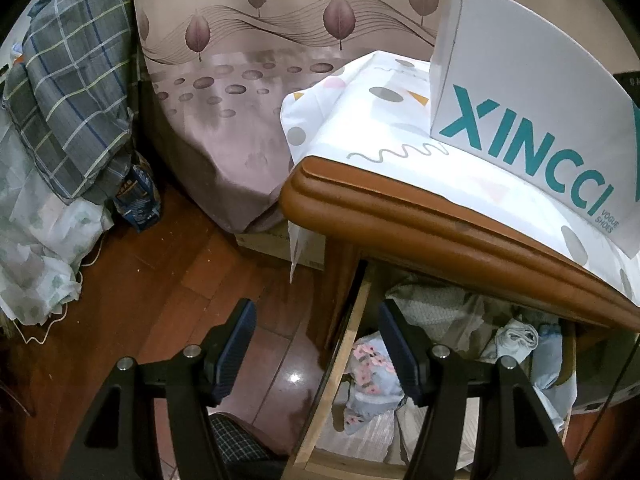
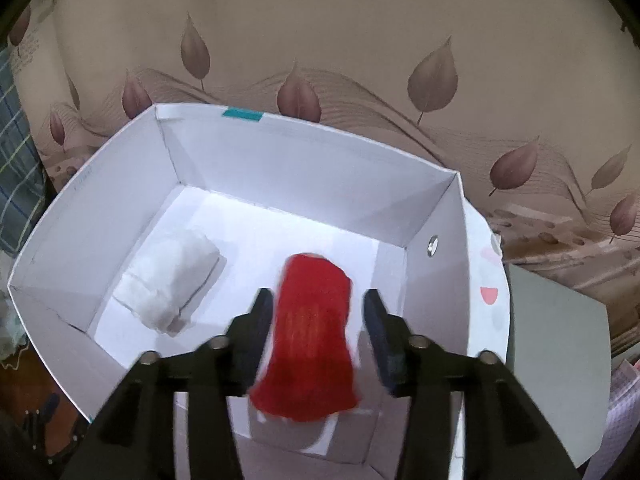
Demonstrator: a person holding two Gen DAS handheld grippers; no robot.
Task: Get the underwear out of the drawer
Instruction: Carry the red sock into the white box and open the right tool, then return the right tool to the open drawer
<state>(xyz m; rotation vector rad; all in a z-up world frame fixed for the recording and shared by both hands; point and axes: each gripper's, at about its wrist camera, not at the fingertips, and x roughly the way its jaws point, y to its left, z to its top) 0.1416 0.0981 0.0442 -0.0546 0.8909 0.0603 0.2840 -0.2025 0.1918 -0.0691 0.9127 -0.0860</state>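
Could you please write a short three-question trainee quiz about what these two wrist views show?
1. True or false: the right hand-held gripper is clamped shut on the red garment.
2. How many folded items lie in the white shoe box? A) one B) two C) four
3. Fill in: beside the left hand-held gripper, the wooden ______ stands open with clothes inside.

Key: 1 false, its pads stand clear of the cloth; 2 B, the red garment and a white folded garment; 3 drawer.

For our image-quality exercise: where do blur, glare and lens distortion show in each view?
Right wrist view: the red garment is motion-smeared; the white box walls bow. Left wrist view: sharp, a glare spot on the wooden floor, the dresser edge curves, the drawer interior is dim.
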